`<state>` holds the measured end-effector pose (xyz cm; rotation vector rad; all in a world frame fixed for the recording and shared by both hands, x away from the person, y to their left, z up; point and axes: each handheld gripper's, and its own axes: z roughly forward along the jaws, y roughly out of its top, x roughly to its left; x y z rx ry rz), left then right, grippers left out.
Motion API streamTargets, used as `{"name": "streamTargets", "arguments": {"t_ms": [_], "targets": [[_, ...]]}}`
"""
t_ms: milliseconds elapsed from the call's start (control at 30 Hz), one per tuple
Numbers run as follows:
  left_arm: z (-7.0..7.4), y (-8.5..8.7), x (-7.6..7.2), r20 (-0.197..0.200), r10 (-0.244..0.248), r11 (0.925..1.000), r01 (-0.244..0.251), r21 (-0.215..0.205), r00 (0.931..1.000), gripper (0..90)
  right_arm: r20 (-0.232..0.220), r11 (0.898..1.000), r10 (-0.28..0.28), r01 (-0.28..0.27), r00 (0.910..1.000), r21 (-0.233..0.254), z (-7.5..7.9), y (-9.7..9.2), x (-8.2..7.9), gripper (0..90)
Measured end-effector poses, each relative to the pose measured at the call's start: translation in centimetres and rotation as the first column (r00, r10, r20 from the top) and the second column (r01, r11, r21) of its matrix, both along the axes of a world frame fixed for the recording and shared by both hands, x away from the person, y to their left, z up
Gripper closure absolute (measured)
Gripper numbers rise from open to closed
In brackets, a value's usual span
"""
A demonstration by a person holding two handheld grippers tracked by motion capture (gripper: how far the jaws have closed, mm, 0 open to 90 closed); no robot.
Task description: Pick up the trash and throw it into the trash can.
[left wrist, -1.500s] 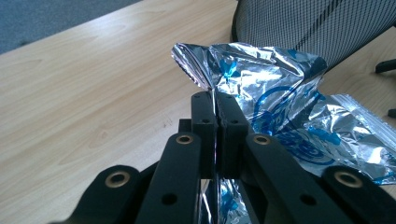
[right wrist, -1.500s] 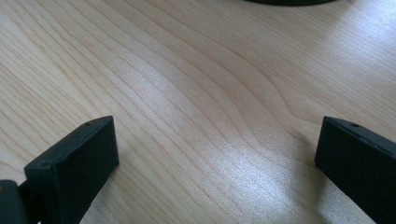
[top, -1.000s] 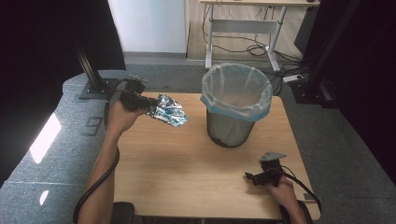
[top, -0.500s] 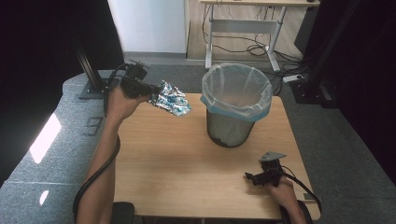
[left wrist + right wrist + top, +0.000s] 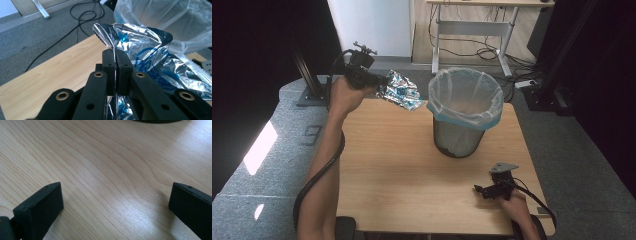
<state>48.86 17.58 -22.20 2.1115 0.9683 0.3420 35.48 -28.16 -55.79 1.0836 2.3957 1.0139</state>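
Note:
A crumpled silver and blue foil bag [image 5: 400,90] hangs in the air above the table's far left corner, left of the bin. My left gripper [image 5: 379,80] is shut on one edge of it. In the left gripper view the two jaws pinch the foil bag [image 5: 140,55] between their tips, where my left gripper [image 5: 115,56] meets it. A mesh wastebasket [image 5: 464,112] lined with a clear plastic bag stands at the far middle of the table. My right gripper [image 5: 479,190] rests low on the near right of the wooden table [image 5: 402,165], and in its own view my right gripper [image 5: 116,200] stands wide open over bare wood.
The plastic liner [image 5: 170,20] of the bin shows just behind the foil bag. Beyond the table are grey carpet, loose black cables [image 5: 472,45] and a metal desk frame [image 5: 472,25]. A black stand [image 5: 309,80] rises at the far left of the table.
My left gripper has lifted the foil bag higher and carried it a little toward the bin. The right gripper has stayed put.

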Motion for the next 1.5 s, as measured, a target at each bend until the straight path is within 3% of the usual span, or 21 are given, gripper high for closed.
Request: {"name": "streamTargets", "arguments": {"t_ms": [333,833,1267,1500], "targets": [[1.1,-3.5,1.4,0.028,-0.021,0.9995,0.022,-0.021,0.9994,87.2,0.0,1.0,0.003,-0.003,1.0,-0.001,0.0,0.0,0.0,0.0],[1.1,-9.5,3.2,0.048,-0.067,0.9972,0.068,-0.031,0.9966,87.0,0.001,1.0,0.007,-0.007,1.0,0.003,0.0,0.1,0.0,0.0],[-0.5,-14.4,5.0,0.064,-0.064,0.9964,0.067,-0.05,0.9959,86.9,0.0,1.0,0.012,-0.012,0.9999,0.002,0.0,0.1,0.0,0.0],[-1.9,-16.8,5.6,0.071,-0.08,0.9963,0.082,-0.025,0.9942,86.7,-0.003,1.0,0.013,-0.013,0.9999,0.0,0.0,0.1,0.0,0.0]]}}
